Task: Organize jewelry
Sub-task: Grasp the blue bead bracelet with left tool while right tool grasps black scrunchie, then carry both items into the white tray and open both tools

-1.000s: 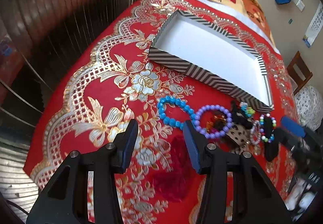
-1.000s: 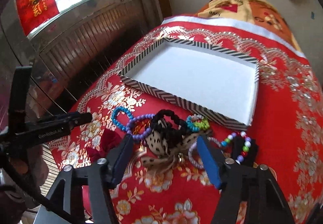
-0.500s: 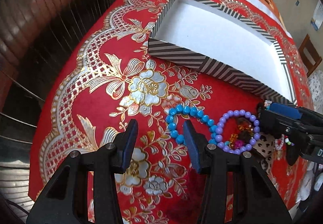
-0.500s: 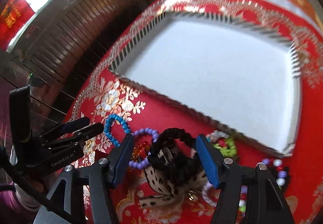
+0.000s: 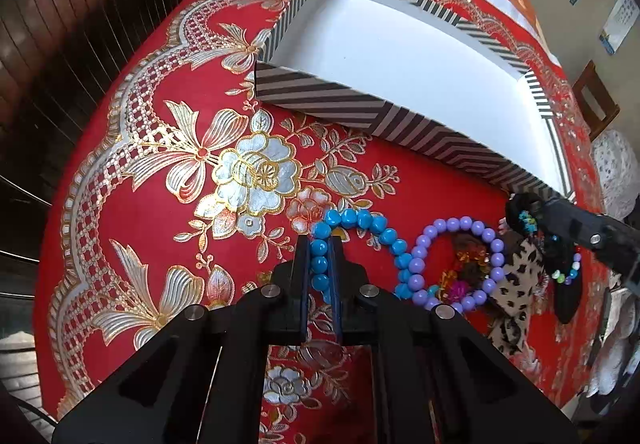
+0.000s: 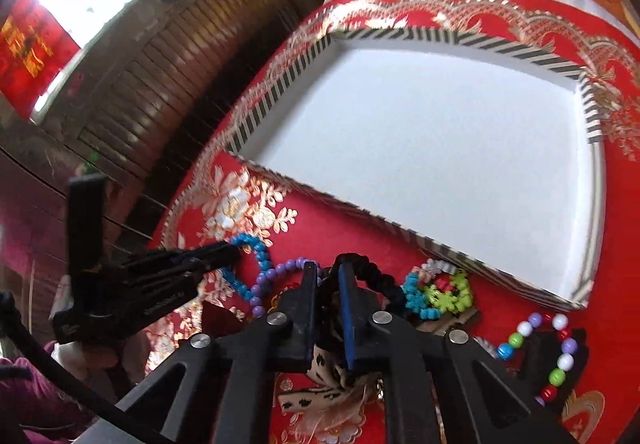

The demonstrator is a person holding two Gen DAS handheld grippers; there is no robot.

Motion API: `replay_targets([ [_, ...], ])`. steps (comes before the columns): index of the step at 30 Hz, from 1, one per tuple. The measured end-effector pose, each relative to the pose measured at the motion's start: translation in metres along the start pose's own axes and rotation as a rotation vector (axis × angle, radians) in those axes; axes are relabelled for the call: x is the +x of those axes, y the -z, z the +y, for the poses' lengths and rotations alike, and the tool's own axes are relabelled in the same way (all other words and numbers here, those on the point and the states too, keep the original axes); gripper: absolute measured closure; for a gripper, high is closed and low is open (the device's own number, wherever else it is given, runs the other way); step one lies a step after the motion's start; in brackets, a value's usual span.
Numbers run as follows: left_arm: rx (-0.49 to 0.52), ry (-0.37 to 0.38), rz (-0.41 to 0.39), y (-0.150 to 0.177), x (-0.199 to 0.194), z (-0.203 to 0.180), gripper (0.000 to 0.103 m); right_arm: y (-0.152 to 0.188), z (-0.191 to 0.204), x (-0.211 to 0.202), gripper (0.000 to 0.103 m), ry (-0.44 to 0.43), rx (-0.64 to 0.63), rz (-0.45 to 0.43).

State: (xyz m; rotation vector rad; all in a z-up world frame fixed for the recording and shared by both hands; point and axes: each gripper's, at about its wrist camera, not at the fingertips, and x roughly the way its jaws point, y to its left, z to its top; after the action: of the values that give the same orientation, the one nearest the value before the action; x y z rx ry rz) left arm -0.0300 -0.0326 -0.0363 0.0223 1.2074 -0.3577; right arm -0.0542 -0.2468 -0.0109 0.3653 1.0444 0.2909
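My left gripper [image 5: 320, 244] is shut on the blue bead bracelet [image 5: 362, 219], with several beads pinched between its pads. The bracelet lies on the red tablecloth beside a purple bead bracelet [image 5: 460, 222]. In the right wrist view my right gripper [image 6: 329, 276] is shut on a black braided hair tie [image 6: 378, 274] that sits on a leopard-print bow [image 6: 332, 398]. The left gripper [image 6: 224, 256] shows there at the blue bracelet [image 6: 256, 244]. Behind the pile stands the striped box [image 5: 340, 103], white inside and empty.
A teal and green ring [image 6: 436, 292] lies against the box wall [image 6: 440, 248]. A multicoloured bead bracelet [image 6: 558, 358] rests on a dark holder at the right. The table edge drops off at the left toward a wooden shutter [image 6: 168, 55]. A chair [image 5: 596, 103] stands far right.
Both grippers came down and forward to the pile and went from open to shut: the left on the blue bracelet, the right on the black hair tie.
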Motion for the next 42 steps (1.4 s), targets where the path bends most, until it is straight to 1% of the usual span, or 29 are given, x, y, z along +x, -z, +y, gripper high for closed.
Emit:
replay_targets([
  [7, 0.005, 0.014, -0.057, -0.002, -0.027, -0.004, 0.096, 0.003, 0.002, -0.048, 0.094, -0.041, 0.015, -0.092],
  [11, 0.019, 0.004, -0.094, -0.005, -0.044, -0.008, 0.096, 0.004, 0.004, -0.06, 0.094, -0.04, 0.018, -0.124],
  [13, 0.015, 0.001, -0.104, -0.006, -0.049, -0.007, 0.096, 0.006, 0.008, -0.06, 0.094, -0.028, -0.008, -0.105],
  [15, 0.013, 0.002, -0.11, -0.005, -0.053, -0.007, 0.096, 0.009, 0.011, -0.05, 0.094, -0.016, -0.026, -0.048],
  [17, 0.015, 0.002, -0.116, -0.004, -0.056, -0.007, 0.096, 0.014, 0.01, -0.04, 0.091, 0.002, -0.023, -0.017],
  [20, 0.013, 0.003, -0.118, -0.003, -0.059, -0.007, 0.096, 0.019, 0.01, -0.029, 0.082, -0.007, -0.009, -0.001],
  [21, 0.011, 0.003, -0.118, -0.002, -0.059, -0.007, 0.096, 0.019, 0.012, -0.026, 0.077, -0.015, -0.011, 0.005],
  [22, 0.007, 0.005, -0.118, -0.002, -0.06, -0.006, 0.096, 0.017, 0.016, -0.022, 0.068, -0.02, -0.022, 0.009],
  [24, 0.002, 0.006, -0.118, -0.002, -0.06, -0.005, 0.096, 0.013, 0.021, -0.013, 0.058, -0.009, -0.041, 0.019],
  [25, -0.001, 0.007, -0.12, -0.002, -0.061, -0.004, 0.096, 0.013, 0.021, -0.009, 0.058, -0.004, -0.046, 0.027],
  [26, -0.003, 0.008, -0.122, -0.002, -0.062, -0.003, 0.096, 0.011, 0.023, -0.001, 0.058, 0.009, -0.06, 0.053],
  [27, -0.004, 0.008, -0.123, -0.003, -0.062, -0.003, 0.096, 0.01, 0.024, 0.003, 0.058, 0.023, -0.068, 0.067],
  [28, -0.006, 0.007, -0.125, -0.003, -0.062, -0.002, 0.096, 0.009, 0.024, 0.008, 0.065, 0.035, -0.076, 0.076],
  [29, -0.007, 0.007, -0.125, -0.004, -0.063, -0.002, 0.096, 0.01, 0.024, 0.014, 0.071, 0.029, -0.079, 0.087],
  [30, -0.006, 0.007, -0.125, -0.004, -0.063, -0.001, 0.096, 0.011, 0.022, 0.018, 0.08, 0.022, -0.077, 0.101],
  [31, -0.005, 0.006, -0.126, -0.004, -0.063, -0.001, 0.096, 0.013, 0.02, 0.018, 0.091, 0.02, -0.073, 0.096],
  [32, -0.004, 0.005, -0.129, -0.005, -0.064, 0.0, 0.096, 0.013, 0.019, 0.015, 0.094, 0.019, -0.068, 0.082],
  [35, -0.006, 0.005, -0.134, -0.007, -0.068, 0.001, 0.096, 0.014, 0.017, -0.007, 0.096, -0.03, -0.048, 0.018],
  [38, 0.007, -0.002, -0.144, -0.011, -0.073, -0.002, 0.096, 0.012, 0.017, -0.028, 0.096, -0.028, -0.056, -0.03],
  [42, 0.029, 0.003, -0.164, -0.02, -0.083, -0.009, 0.096, 0.009, 0.015, -0.053, 0.096, -0.058, -0.016, -0.098],
])
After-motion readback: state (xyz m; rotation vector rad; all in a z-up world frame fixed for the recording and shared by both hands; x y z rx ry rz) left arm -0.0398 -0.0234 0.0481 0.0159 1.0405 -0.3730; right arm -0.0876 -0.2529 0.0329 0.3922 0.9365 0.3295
